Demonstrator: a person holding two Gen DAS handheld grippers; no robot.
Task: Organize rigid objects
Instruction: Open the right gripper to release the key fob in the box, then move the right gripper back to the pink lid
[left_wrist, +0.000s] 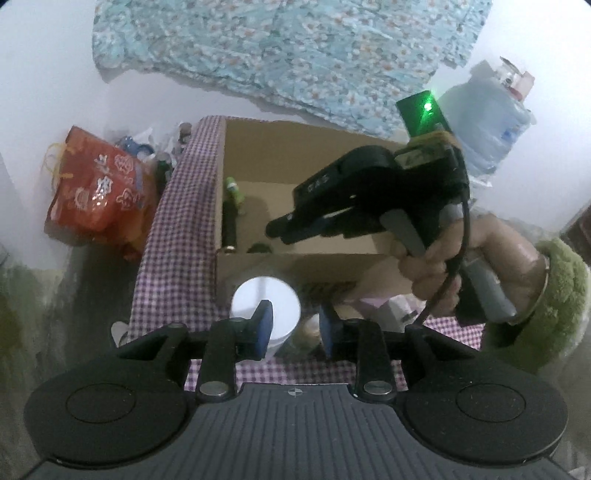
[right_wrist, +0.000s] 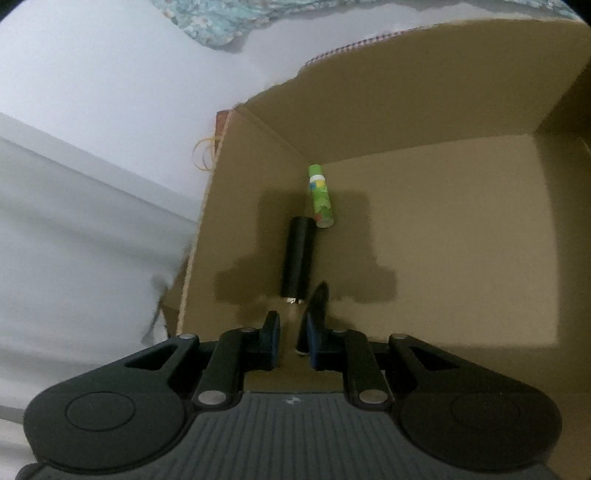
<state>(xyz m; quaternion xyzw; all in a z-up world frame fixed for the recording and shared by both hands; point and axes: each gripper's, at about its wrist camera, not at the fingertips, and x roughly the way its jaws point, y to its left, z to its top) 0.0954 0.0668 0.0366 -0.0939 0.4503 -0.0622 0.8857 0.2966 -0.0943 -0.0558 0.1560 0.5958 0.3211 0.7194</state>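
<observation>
Left wrist view first: my left gripper (left_wrist: 291, 328) hangs spread over the checked cloth (left_wrist: 159, 258), nothing between its pads. Just in front of the cardboard box (left_wrist: 295, 262), touching or nearly touching its near wall, stands a white cup (left_wrist: 266, 302), and a darker jar-like thing (left_wrist: 306, 336) sits beside it — too blurred to name. Over the box, the right gripper (left_wrist: 284, 230) reaches in, nose down toward the floor. A red bag (left_wrist: 99, 192) sits well off the box's left side.

Right wrist view now: I'm inside the box (right_wrist: 443, 229). A black cylinder (right_wrist: 297, 258) lies along the box's left wall, a green tube (right_wrist: 320, 197) beyond it toward the far corner, the two touching or almost. My right gripper (right_wrist: 293, 339) has its jaws slightly apart, and a small dark object (right_wrist: 314, 317) leans against the right pad — whether it's pinched or already let go, I cannot tell.

The risk as I see it: if that piece is loose, pulling out could drag it or tip it onto the black cylinder, which looks ready to roll and nudge the tube. On the left, a careless reach could knock the white cup over against the box wall.
</observation>
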